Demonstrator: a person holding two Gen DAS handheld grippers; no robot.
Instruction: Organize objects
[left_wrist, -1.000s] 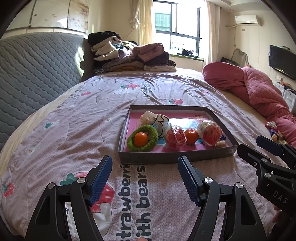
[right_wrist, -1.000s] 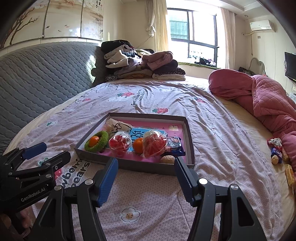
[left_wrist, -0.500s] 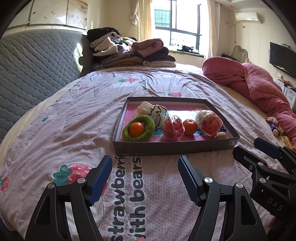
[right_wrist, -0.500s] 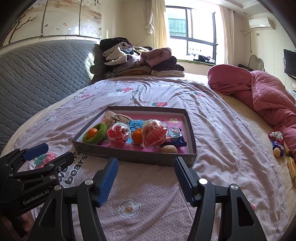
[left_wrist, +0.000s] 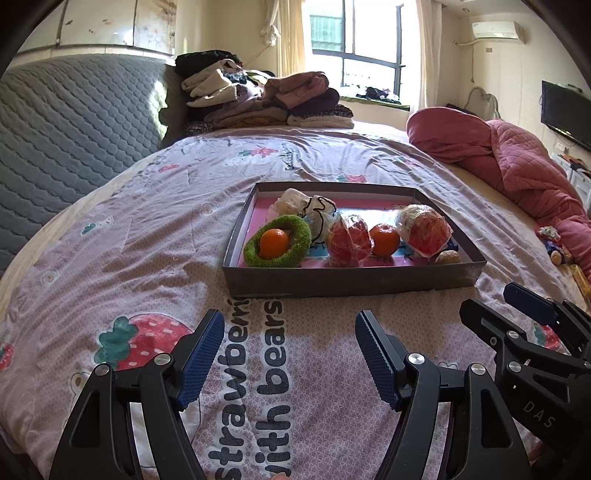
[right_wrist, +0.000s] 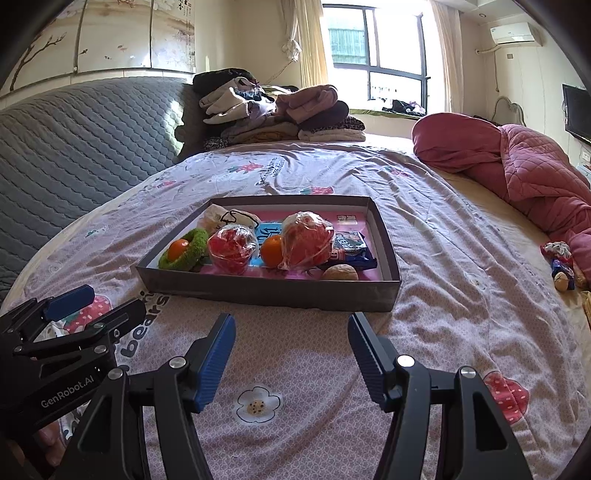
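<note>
A shallow dark box (left_wrist: 351, 282) (right_wrist: 258, 291) with a pink floor lies on the bed. In it sit a green fuzzy ring (left_wrist: 277, 245) (right_wrist: 184, 251) holding a tangerine (left_wrist: 274, 243), a second tangerine (left_wrist: 385, 240) (right_wrist: 272, 251), two clear-wrapped red bundles (left_wrist: 349, 240) (left_wrist: 424, 230), a walnut (right_wrist: 340, 272), a blue snack packet (right_wrist: 349, 245) and a white cloth item (left_wrist: 303, 206). My left gripper (left_wrist: 290, 350) is open and empty, short of the box's near wall. My right gripper (right_wrist: 291, 350) is open and empty too, in front of the box's right half.
The bedspread (left_wrist: 147, 258) is lilac with strawberry prints. A pile of folded clothes (left_wrist: 258, 99) lies at the bed's far end, a pink quilt (left_wrist: 517, 166) along the right side, and small toys (right_wrist: 561, 266) by the right edge. A grey quilted headboard (left_wrist: 55, 129) stands at left.
Both grippers have sunk towards the bed, so the box sits higher in each view. Their jaws stand as wide as before. Nothing in the box has moved.
</note>
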